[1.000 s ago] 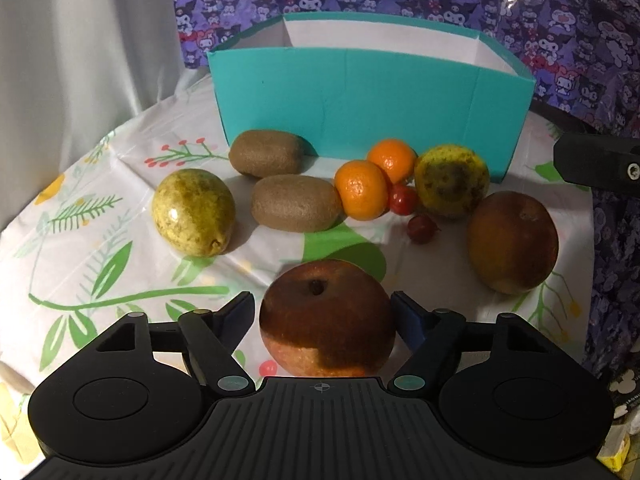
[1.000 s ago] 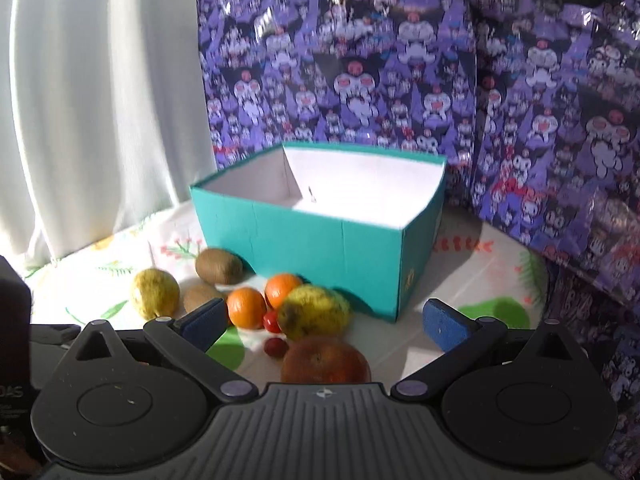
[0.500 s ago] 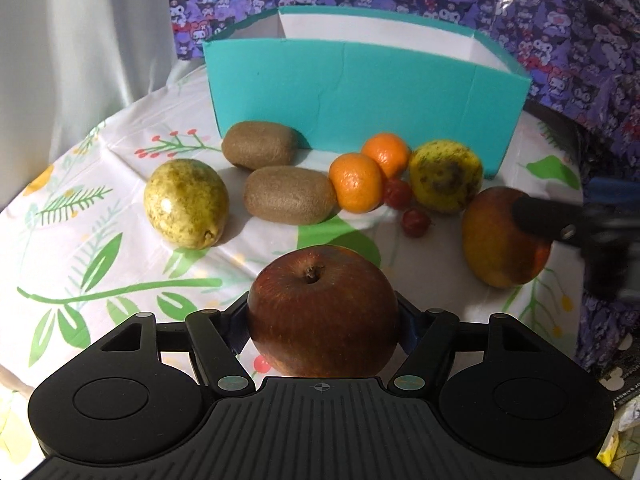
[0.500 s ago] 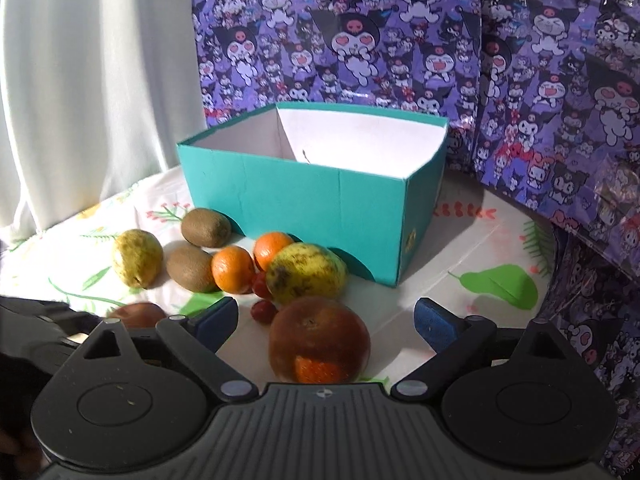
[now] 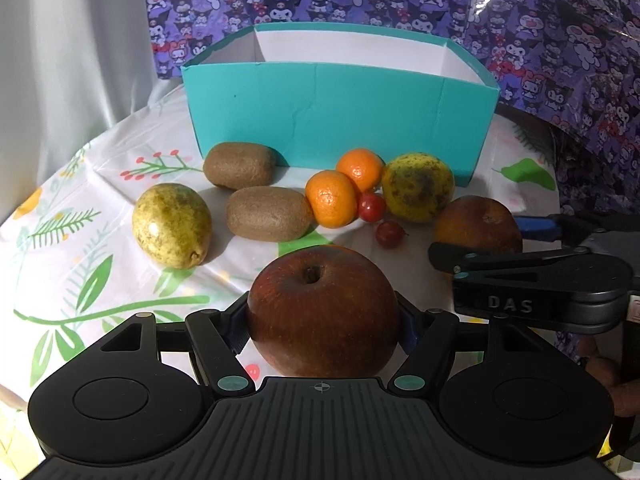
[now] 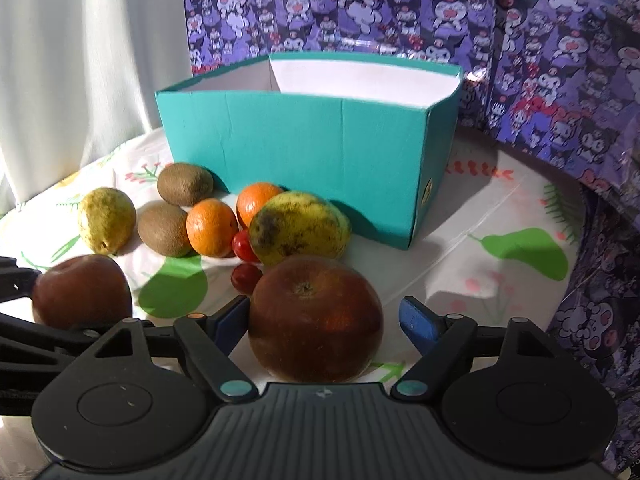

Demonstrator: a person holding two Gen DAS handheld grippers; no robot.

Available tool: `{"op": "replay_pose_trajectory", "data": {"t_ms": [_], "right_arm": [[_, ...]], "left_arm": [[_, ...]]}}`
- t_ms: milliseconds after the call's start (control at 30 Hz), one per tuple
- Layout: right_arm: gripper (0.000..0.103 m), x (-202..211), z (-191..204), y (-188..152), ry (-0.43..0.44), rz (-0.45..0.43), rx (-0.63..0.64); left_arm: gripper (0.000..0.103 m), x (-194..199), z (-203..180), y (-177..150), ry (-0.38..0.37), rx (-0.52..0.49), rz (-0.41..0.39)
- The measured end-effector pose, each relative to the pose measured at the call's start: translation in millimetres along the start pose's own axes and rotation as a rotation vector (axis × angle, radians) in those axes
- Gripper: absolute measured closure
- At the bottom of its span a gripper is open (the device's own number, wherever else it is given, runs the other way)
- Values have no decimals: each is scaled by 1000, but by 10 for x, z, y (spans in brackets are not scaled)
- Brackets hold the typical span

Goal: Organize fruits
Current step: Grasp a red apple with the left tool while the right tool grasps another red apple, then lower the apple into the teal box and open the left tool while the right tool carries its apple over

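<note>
Left tool (image 5: 322,322) pinching a dark red apple (image 5: 322,312), both blue pads pressed against its sides, stem hollow facing up. Hard to tell whether raised clear of the desk (image 5: 80,240) or resting on it.

Right tool (image 6: 326,322) spread wide around a second red-brown apple (image 6: 316,320), left pad touching or nearly touching the skin, right pad standing apart with a visible gap. Sitting on the flowered cloth of the desk, just in front of two small red cherry-like fruits (image 6: 246,278).

Lying in a loose cluster behind both apples, all on the cloth: a yellow-green speckled fruit (image 5: 172,226) off to the left, two kiwis (image 5: 268,219) one behind the other, two mandarins (image 5: 332,199) touching each other, a blotchy yellow fruit (image 5: 418,188) beside them, the small red fruits tucked in at the front of that group.

Standing behind the cluster, a teal box (image 5: 340,120), open on top, white inside, with the far kiwi and rear mandarin close against its front wall. Contents of the box hidden by that wall.

Backing the scene, a purple cartoon-print sheet (image 6: 400,12) and a white curtain (image 6: 80,60) on the left.
</note>
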State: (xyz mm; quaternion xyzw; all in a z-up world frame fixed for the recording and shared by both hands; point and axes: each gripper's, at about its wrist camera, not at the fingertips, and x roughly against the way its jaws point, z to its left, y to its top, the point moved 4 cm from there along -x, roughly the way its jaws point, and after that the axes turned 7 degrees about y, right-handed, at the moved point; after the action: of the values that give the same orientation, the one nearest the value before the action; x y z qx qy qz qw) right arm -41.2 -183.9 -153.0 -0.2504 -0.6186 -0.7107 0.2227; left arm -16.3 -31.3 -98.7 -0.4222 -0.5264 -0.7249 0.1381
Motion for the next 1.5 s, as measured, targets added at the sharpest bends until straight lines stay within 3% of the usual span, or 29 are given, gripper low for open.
{"op": "replay_pose_trajectory", "data": {"t_ms": [267, 433, 633, 767, 933, 1033, 1500], "right_arm": [[31, -143, 47, -37, -19, 20, 18], [31, -104, -21, -10, -16, 31, -41], [31, 117, -63, 131, -31, -29, -70], [31, 305, -68, 319, -42, -96, -75], [31, 500, -110, 597, -57, -161, -84], [31, 560, -138, 748, -75, -193, -82], [31, 389, -271, 1071, -122, -234, -103]], "left_arm": [[29, -10, -24, 15, -15, -21, 11], [29, 127, -20, 159, -47, -24, -4], [29, 482, 4, 738, -72, -56, -135], [29, 499, -14, 1257, -86, -50, -171], [29, 225, -122, 1805, -39, -71, -208], [29, -55, -179, 2008, -64, -68, -186], [29, -1251, -338, 2103, -67, -132, 18]]}}
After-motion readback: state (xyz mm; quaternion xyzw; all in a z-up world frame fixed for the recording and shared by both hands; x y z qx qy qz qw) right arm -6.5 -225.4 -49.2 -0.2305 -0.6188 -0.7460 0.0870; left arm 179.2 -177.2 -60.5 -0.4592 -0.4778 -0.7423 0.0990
